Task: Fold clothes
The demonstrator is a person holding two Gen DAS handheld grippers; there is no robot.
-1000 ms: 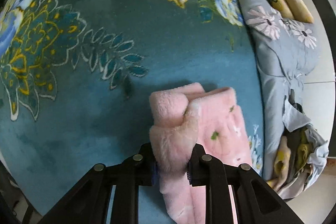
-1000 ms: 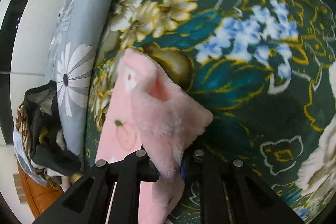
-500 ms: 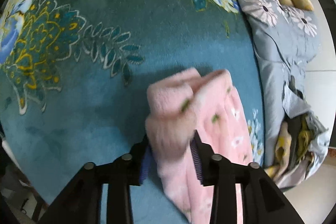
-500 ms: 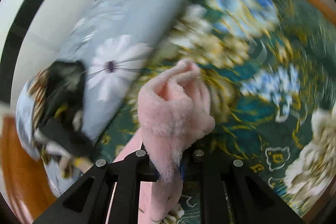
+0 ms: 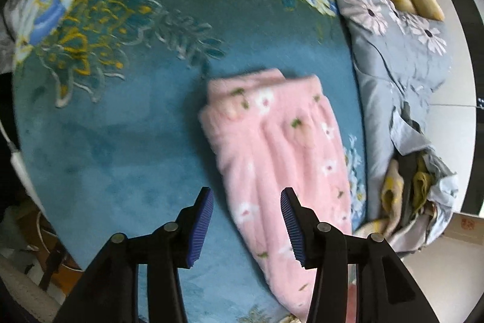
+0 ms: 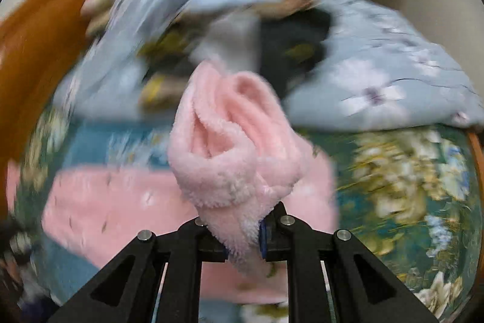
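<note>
Lying flat on the teal floral blanket, folded pink fleece garment, just ahead of and partly between the fingers of the left gripper. Spread wide, blue ribbed pads bare, gripping nothing; right-hand pad over the cloth's edge, contact hard to judge. Beside the garment, grey daisy-print duvet with a heap of other clothes. Clamped tight on a bunched fold of the same pink fleece, right gripper; fold lifted above the rest of the garment, probably trailing onto it, though blur obscures this.
</note>
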